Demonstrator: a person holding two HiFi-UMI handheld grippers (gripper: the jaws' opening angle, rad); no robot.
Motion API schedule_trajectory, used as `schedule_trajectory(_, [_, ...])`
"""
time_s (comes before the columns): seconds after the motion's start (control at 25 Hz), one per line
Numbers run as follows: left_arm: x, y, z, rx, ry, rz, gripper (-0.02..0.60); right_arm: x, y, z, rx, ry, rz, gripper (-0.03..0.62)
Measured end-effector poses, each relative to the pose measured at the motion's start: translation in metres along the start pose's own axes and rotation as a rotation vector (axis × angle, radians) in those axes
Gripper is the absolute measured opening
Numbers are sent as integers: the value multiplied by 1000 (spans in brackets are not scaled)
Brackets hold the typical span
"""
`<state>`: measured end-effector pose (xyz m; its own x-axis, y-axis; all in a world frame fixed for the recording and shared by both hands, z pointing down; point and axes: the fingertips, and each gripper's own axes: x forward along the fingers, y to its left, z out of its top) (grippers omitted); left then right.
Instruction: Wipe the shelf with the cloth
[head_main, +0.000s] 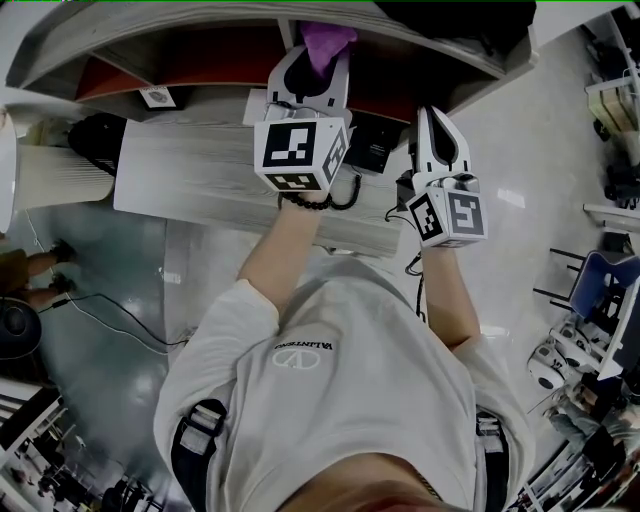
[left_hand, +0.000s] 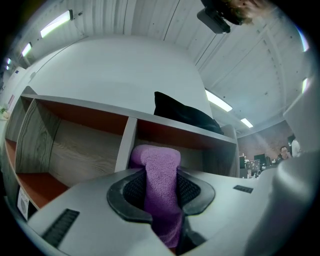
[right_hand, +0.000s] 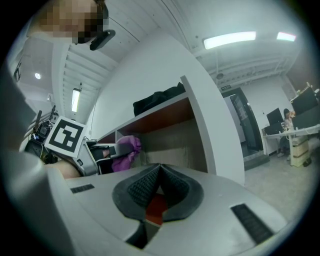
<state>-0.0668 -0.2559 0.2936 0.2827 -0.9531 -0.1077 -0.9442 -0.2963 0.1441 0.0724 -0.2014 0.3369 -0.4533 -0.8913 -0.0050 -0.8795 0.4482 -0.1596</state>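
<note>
Two shelf compartments (left_hand: 75, 150) face the left tongs (left_hand: 161, 192), which clamp the purple cloth (left_hand: 156, 159); the right tongs (right_hand: 159, 172) are closed together.

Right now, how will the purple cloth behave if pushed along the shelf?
Probably floppy: the cloth folds over above the left tool clamping it. Its nubby weave should likely drag rather than slide on the shelf.

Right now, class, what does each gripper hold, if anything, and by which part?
The left gripper is shut on the purple cloth, pinched mid-length, with a folded end poking out past the jaws. The right gripper is shut, holding nothing.
</note>
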Motion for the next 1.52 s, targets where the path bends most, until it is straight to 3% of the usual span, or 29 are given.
schedule_trajectory(1.52, [-12,19,-104,-13,173,34,106,-7,-3,-47,13,96,-32,1])
